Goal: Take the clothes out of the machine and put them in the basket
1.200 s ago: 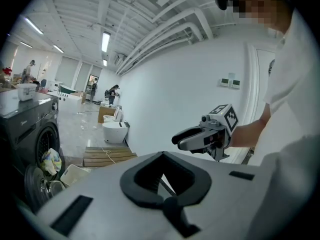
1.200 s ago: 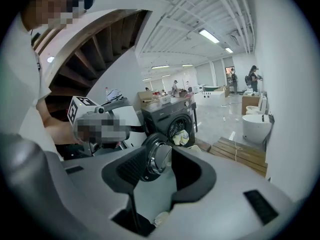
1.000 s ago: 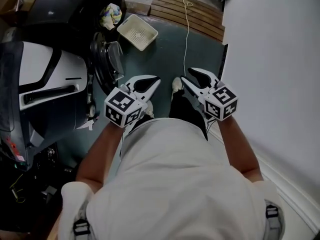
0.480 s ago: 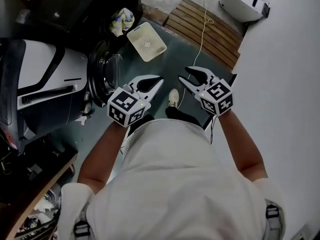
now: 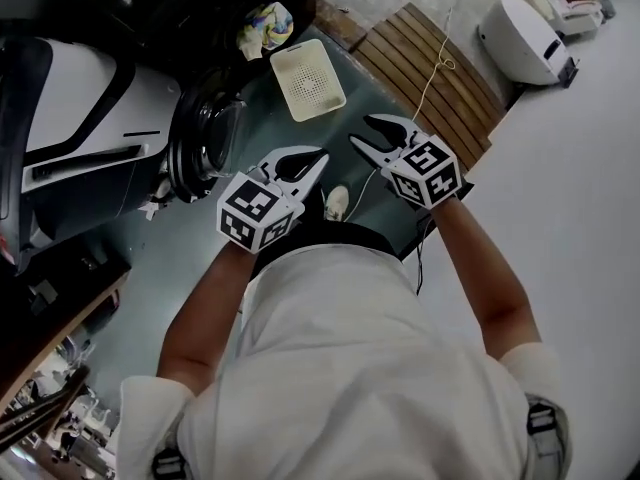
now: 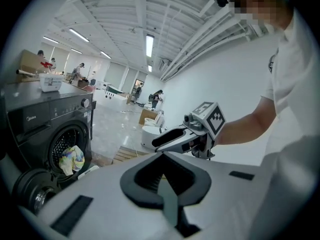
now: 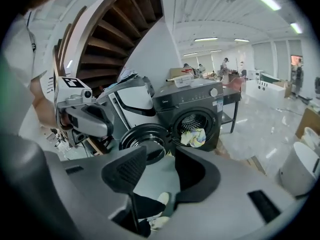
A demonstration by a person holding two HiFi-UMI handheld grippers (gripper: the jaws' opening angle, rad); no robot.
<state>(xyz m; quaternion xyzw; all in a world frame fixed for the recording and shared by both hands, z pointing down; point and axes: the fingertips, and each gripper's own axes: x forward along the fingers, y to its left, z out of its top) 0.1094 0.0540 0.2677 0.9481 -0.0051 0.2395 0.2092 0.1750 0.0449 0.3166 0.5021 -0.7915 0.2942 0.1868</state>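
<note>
We look down over a person's white shirt [image 5: 350, 368]. Over the last second the scene has swung. The basket [image 5: 308, 80] and the clothes [image 5: 264, 24] hanging from the mouth of the machine [image 7: 200, 101] have slid rightward in the head view. Wooden decking [image 5: 430, 58] now sits at the top right.

Both tools have stayed in front of the chest. The left hand-held gripper [image 5: 318, 158] has its jaws pressed together on nothing. The right hand-held gripper [image 5: 362, 130] has its jaws spread, with only floor [image 5: 290, 118] and a shoe [image 7: 159, 200] showing between them.

The clothes are in the drum opening, well apart from both tools. The basket lies on the floor near the open door [image 5: 203, 136]. We judge that the person is turning to face the machine, and nothing is taken out yet.
</note>
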